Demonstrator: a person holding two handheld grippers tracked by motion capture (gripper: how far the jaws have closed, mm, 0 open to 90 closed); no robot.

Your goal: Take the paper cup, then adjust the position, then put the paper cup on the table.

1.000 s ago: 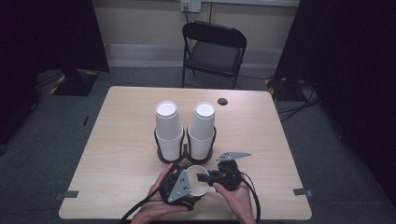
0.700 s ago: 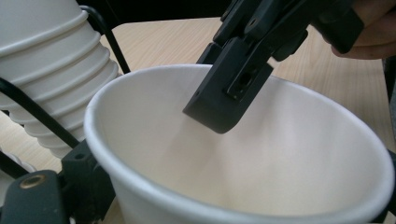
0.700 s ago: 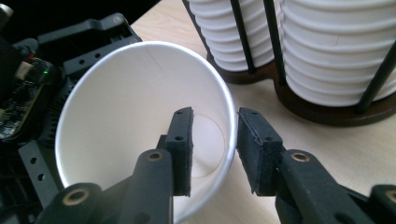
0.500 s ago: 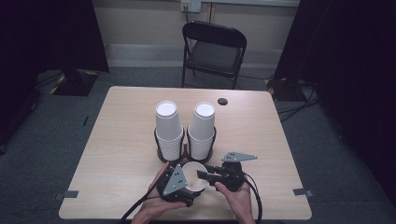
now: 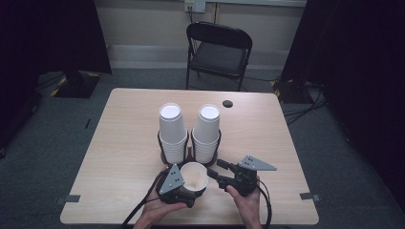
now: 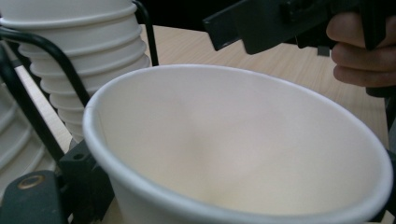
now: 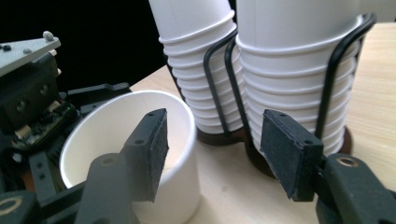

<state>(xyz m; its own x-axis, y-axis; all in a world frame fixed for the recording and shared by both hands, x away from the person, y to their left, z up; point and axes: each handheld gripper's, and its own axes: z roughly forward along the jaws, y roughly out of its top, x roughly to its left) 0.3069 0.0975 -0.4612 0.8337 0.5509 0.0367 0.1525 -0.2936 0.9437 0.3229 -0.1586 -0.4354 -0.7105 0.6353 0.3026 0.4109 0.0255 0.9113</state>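
Observation:
A single white paper cup (image 5: 194, 175) sits upright near the table's front edge, with my left gripper (image 5: 190, 189) shut on its wall. Its open mouth (image 6: 233, 140) takes up most of the left gripper view. My right gripper (image 5: 215, 171) faces the cup from the right and its jaws have just been opening. In the right gripper view the right gripper (image 7: 215, 158) stands open. One pad (image 7: 152, 149) stands in front of the cup (image 7: 112, 130) and the other is out to the right, neither pressing on it.
Two tall stacks of white cups (image 5: 172, 129) (image 5: 207, 128) stand in black wire holders (image 5: 161, 145) just behind the grippers. A small black disc (image 5: 228, 103) lies at the table's far edge. A black folding chair (image 5: 219, 47) stands beyond the table.
The right gripper's jaws have spread apart beside the cup. The left gripper and the cup have stayed in place.

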